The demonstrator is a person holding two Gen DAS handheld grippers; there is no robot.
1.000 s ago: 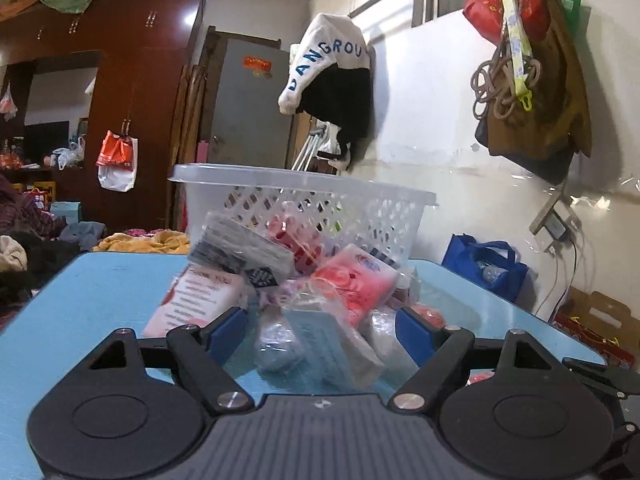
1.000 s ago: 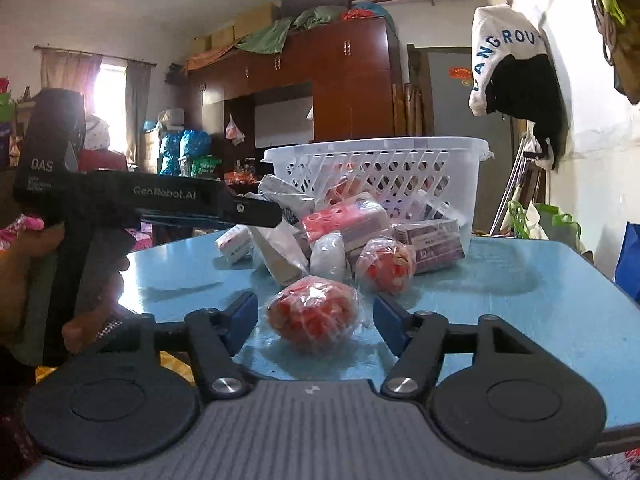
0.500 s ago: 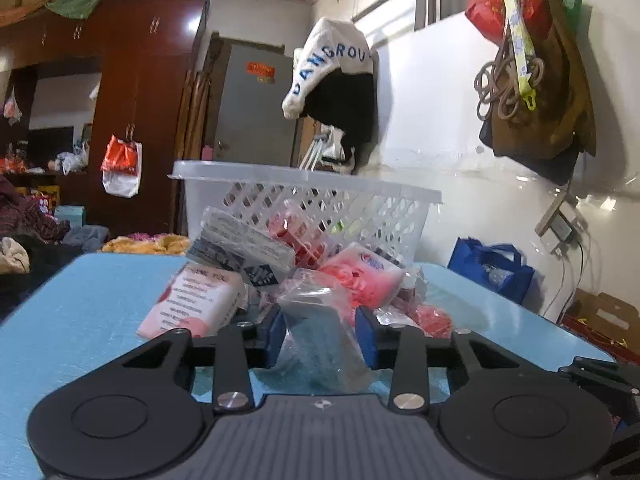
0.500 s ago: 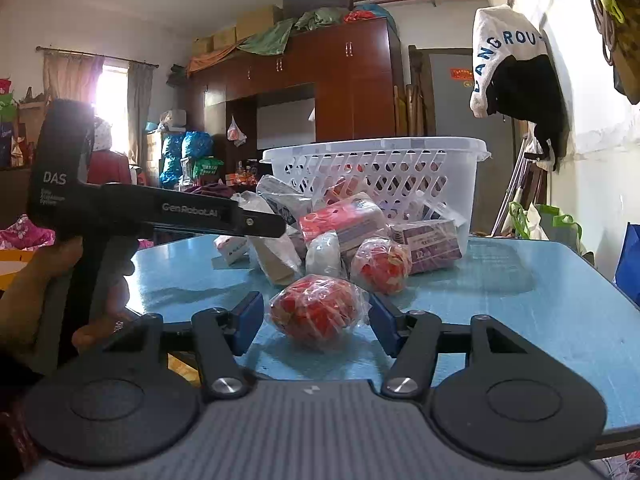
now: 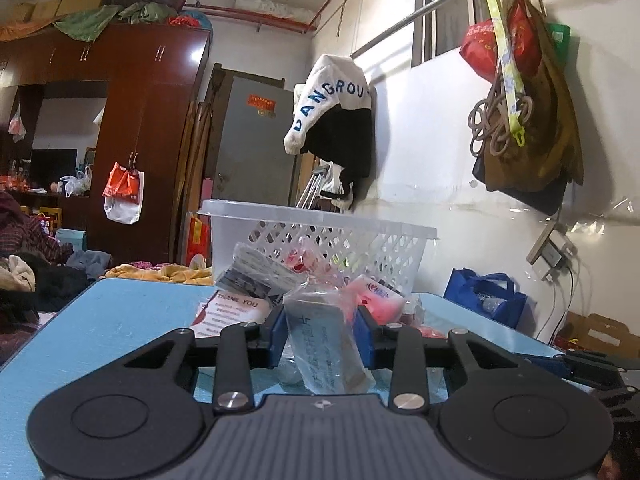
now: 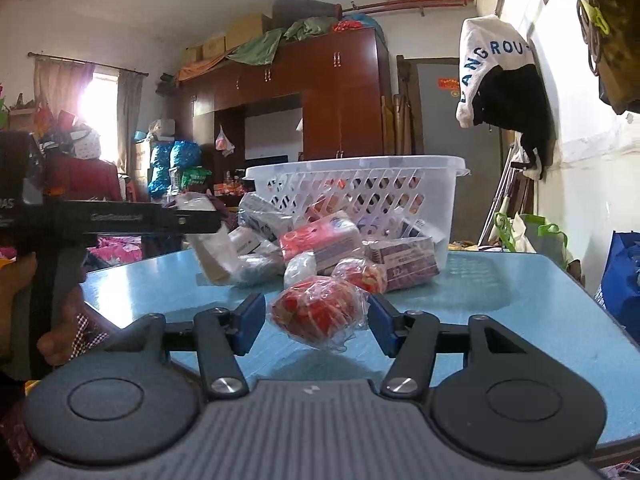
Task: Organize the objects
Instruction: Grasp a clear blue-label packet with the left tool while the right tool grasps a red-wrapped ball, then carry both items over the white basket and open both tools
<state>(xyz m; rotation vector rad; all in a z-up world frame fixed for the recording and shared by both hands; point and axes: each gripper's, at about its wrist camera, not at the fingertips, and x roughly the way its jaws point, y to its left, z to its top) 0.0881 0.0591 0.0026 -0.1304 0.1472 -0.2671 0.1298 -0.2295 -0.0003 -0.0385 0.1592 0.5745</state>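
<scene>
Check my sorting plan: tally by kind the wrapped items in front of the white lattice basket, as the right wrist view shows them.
Round red bundles in clear wrap: 2
Round white bundle in clear wrap: 1
Pink-red soft pack: 1
Purple printed cardboard box: 1
Total: 5; the overlapping packs farther left cannot be counted.

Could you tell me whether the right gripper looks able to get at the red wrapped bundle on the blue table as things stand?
Probably yes: the red wrapped bundle already sits between the closing jaws of the right gripper, nothing blocks it, and a small gap remains on the left side.
</scene>
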